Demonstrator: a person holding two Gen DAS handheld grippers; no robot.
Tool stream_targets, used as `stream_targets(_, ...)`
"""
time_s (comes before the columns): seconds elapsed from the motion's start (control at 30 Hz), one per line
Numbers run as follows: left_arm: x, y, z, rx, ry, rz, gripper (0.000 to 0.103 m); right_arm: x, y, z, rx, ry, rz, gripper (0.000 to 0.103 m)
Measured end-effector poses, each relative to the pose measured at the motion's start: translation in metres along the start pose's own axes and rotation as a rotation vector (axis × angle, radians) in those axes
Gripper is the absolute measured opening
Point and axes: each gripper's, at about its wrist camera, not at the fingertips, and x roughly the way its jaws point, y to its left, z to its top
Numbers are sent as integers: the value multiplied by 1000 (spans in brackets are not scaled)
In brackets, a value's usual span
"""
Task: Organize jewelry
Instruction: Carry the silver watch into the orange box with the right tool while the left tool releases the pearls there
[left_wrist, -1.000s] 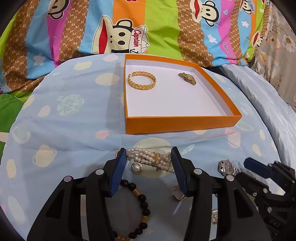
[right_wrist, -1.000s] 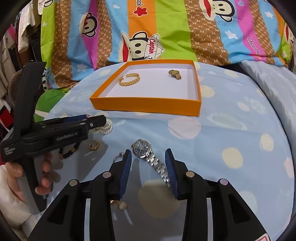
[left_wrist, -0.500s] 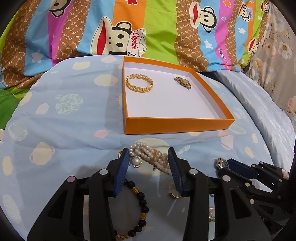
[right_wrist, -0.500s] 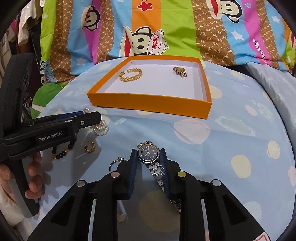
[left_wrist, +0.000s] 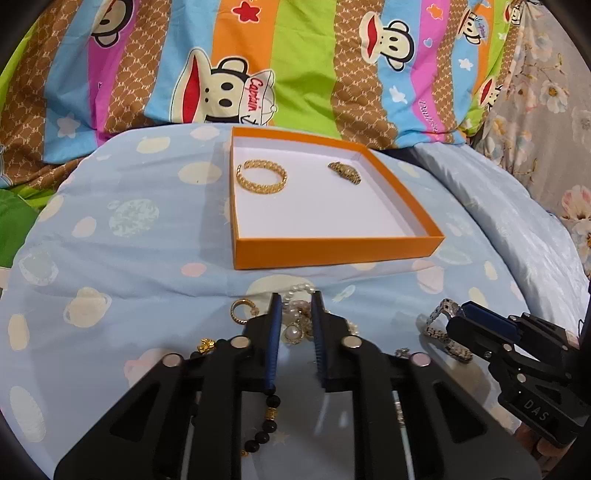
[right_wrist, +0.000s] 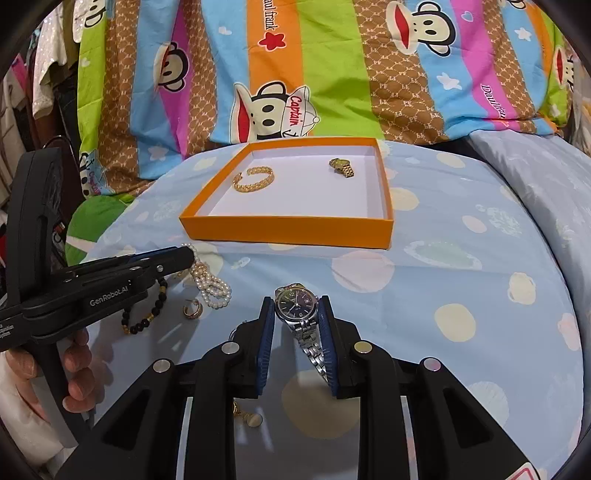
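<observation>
In the left wrist view my left gripper (left_wrist: 295, 301) is shut on a white pearl bracelet (left_wrist: 293, 332), bunched between its blue pads. The right wrist view shows the pearl bracelet (right_wrist: 212, 286) trailing from the left gripper (right_wrist: 186, 254) onto the sheet. My right gripper (right_wrist: 296, 314) is shut on a silver watch (right_wrist: 295, 303) with a dark dial, whose band hangs down between the fingers. An orange box (left_wrist: 332, 251) lies beyond and holds a gold bangle (left_wrist: 261, 174) and a gold watch (left_wrist: 344, 172).
Loose on the blue spotted sheet are a black bead bracelet (right_wrist: 147, 314), a gold hoop earring (right_wrist: 192, 308) and a gold stud (right_wrist: 253, 419). A person's hand (right_wrist: 74, 373) holds the left gripper. A striped monkey-print quilt (right_wrist: 295, 74) rises behind the box.
Both grippers' jaws have closed, the left on the pearl bracelet and the right on the silver watch. The watch face now sits slightly higher between the right pads.
</observation>
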Motion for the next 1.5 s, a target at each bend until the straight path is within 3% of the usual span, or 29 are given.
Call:
stream_targets(0.17,-15,-10,7,21,-25,-33,0,-16,0,7,5,-47,-5,22)
stream_targets(0.27,-15,-12,9,16,4,-36,2,-18,-2,8,8,-53,-8,22)
stream_targets(0.33,-12,-13,6,3,34,-13,26,-18,-3,8,13,-51,-5,22)
stream_targets(0.37,-10,-13,3,-13,40,5,52,-18,-3,7,16,-50,-5,22)
stream_targets(0.4,-10,-13,2,-25,38,12,58,-17,-4,6,19,-48,-2,22)
stream_targets(0.5,0,-18,0,-55,70,3,57,-15,-6,5,27,-44,1,23)
stream_targets(0.63,28,-29,-3,-59,142,40,50,-15,-8,4,33,-45,2,23)
stream_targets(0.67,31,-32,-4,-48,129,62,49,-15,-8,4,34,-46,1,23)
stream_targets(0.8,31,-34,-5,-30,117,76,32,-16,-13,4,42,-49,-1,23)
stream_targets(0.87,28,-32,-6,-26,117,51,18,-16,-14,3,45,-49,0,23)
stream_targets(0.9,26,-32,-7,-25,113,39,4,-16,-14,3,46,-49,1,23)
stream_targets(1.23,-5,-29,2,-5,43,-3,3,-21,-12,6,48,-66,3,23)
stream_targets(1.5,-30,-23,38,3,-40,-28,3,-30,-12,41,13,-127,8,23)
